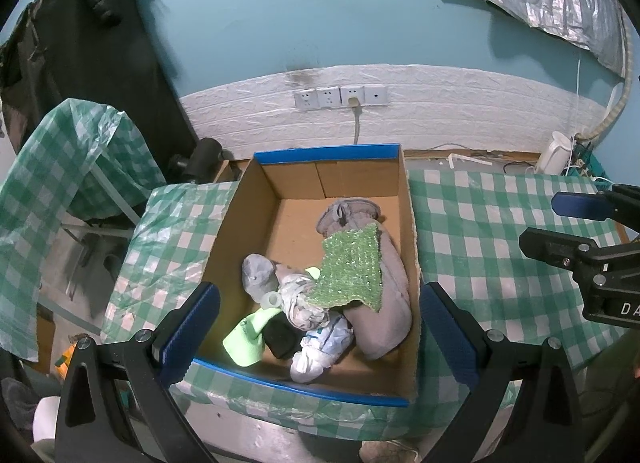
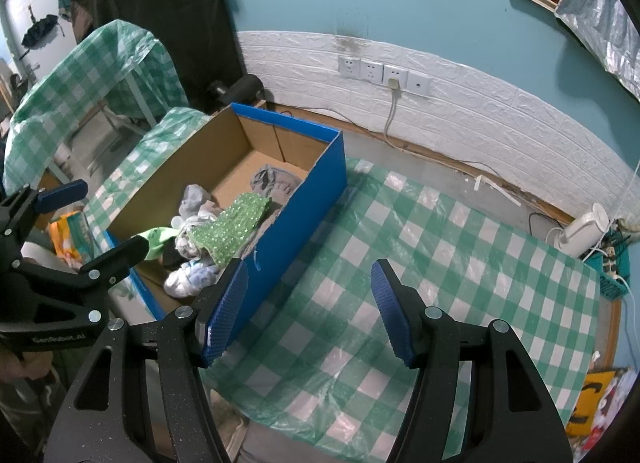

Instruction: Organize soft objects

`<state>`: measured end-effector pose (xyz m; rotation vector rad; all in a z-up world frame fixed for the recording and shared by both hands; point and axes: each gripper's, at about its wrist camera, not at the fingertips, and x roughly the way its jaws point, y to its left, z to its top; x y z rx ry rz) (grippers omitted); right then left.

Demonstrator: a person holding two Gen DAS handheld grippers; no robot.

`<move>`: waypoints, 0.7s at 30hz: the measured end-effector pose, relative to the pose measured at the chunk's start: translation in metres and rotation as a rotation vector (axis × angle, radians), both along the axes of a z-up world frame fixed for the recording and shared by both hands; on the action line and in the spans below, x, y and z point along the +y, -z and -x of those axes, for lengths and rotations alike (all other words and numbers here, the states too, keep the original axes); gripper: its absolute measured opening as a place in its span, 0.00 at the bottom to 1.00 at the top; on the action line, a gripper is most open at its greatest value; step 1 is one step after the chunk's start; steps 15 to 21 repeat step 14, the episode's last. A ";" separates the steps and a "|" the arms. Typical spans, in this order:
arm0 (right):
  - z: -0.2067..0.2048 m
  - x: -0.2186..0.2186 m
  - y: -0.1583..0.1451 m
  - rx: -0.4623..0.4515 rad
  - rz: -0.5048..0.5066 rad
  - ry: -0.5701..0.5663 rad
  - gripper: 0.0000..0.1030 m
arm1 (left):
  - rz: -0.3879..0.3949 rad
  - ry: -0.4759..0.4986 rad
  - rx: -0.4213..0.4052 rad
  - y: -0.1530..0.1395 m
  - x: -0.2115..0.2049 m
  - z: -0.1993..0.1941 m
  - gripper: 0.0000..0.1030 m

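Soft items all boxed; both grippers empty, we look to be at or near the end.

Left to right in the left wrist view: a second surface under green-check plastic (image 1: 76, 151) at left; then the left gripper (image 1: 320, 327), jaws spread wide and holding nothing, hovers over the open cardboard box with blue edging (image 1: 328, 153) at centre. Inside, bunched toward the bottom of the frame: neon-green cloth (image 1: 248, 339), grey sock (image 1: 258, 277), white crumpled fabrics (image 1: 316, 351), sparkly green knitted square (image 1: 352, 273) draped on a grey plush pouch (image 1: 392, 303). The right gripper (image 2: 310, 311), likewise parted and empty, hangs over the bare green-and-white checked tablecloth (image 2: 460, 263), right of the box. We see nothing soft left out there, so the next move is likely a final check or pulling back. Room: teal wall, white brick-pattern panel with a socket strip (image 1: 340, 97), white kettle (image 1: 554, 157) at far right.
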<state>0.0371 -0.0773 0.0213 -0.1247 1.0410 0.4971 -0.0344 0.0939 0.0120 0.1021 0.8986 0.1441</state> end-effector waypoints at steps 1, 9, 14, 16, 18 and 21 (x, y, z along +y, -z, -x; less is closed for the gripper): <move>0.000 0.000 0.000 -0.001 0.000 0.001 0.62 | 0.001 -0.001 0.000 0.000 0.000 0.000 0.98; 0.000 -0.001 0.000 0.002 0.000 -0.001 0.62 | 0.005 0.006 0.006 0.002 -0.001 -0.002 0.98; 0.000 0.000 0.000 0.000 -0.001 0.002 0.62 | 0.005 0.006 0.005 0.002 -0.001 -0.002 0.98; 0.000 0.000 0.000 0.000 -0.001 0.002 0.62 | 0.005 0.006 0.005 0.002 -0.001 -0.002 0.98; 0.000 0.000 0.000 0.000 -0.001 0.002 0.62 | 0.005 0.006 0.005 0.002 -0.001 -0.002 0.98; 0.000 0.000 0.000 0.000 -0.001 0.002 0.62 | 0.005 0.006 0.005 0.002 -0.001 -0.002 0.98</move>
